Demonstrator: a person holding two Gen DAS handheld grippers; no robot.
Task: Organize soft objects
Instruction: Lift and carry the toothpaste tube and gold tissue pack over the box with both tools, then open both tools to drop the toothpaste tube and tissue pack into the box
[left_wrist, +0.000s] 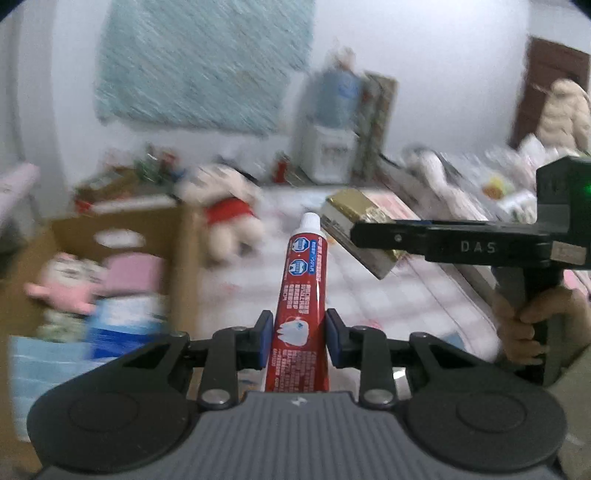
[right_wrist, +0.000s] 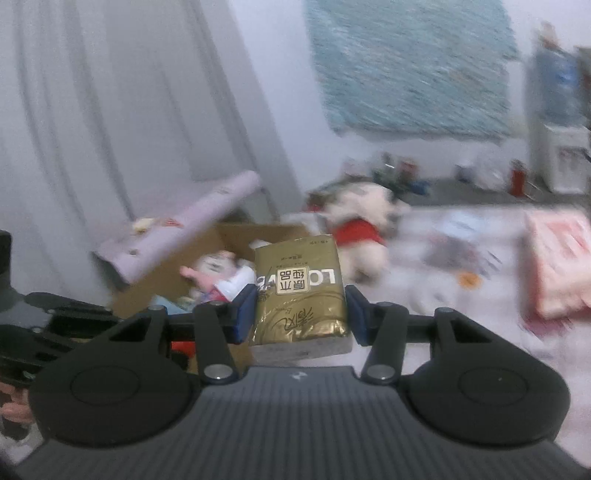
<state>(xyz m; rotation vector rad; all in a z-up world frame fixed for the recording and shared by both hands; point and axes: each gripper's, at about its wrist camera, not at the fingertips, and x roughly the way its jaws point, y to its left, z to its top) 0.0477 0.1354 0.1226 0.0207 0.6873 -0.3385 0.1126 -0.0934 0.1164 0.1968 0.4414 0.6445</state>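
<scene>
The left claw (left_wrist: 299, 341) is clamped on a red toothpaste tube (left_wrist: 303, 295): both blue pads press its sides low on the body, and the tube stands nearly upright between them with its white cap (left_wrist: 309, 222) pointing away, lifted clear of the bed (left_wrist: 388, 295).

The right claw (right_wrist: 301, 314) is clamped on a gold tissue pack (right_wrist: 299, 291), the pads pinching its two long sides; the pack juts forward, printed face up. In the left wrist view the same pack (left_wrist: 354, 221) hangs at the tip of the right claw (left_wrist: 364, 236), above the bed and to the right of the tube. A hand (left_wrist: 524, 325) grips that claw's handle.

A cardboard box (left_wrist: 122, 236) sits to the left of the bed, open at the top. Inside it lie a pink and white plush doll (left_wrist: 70, 284), something pink behind it, and a blue and white pack (left_wrist: 122, 325) in front; the blur hides finer detail. From the right wrist view the box (right_wrist: 258, 232) shows beyond the gold pack, with the doll (right_wrist: 214, 269) in it and one flap (right_wrist: 184, 225) raised at a tilt.

On the bed, just beside the box, lies a cream bear in a red shirt (left_wrist: 225, 210). A pink patterned cloth (right_wrist: 557, 258) lies further right on the bed.
</scene>
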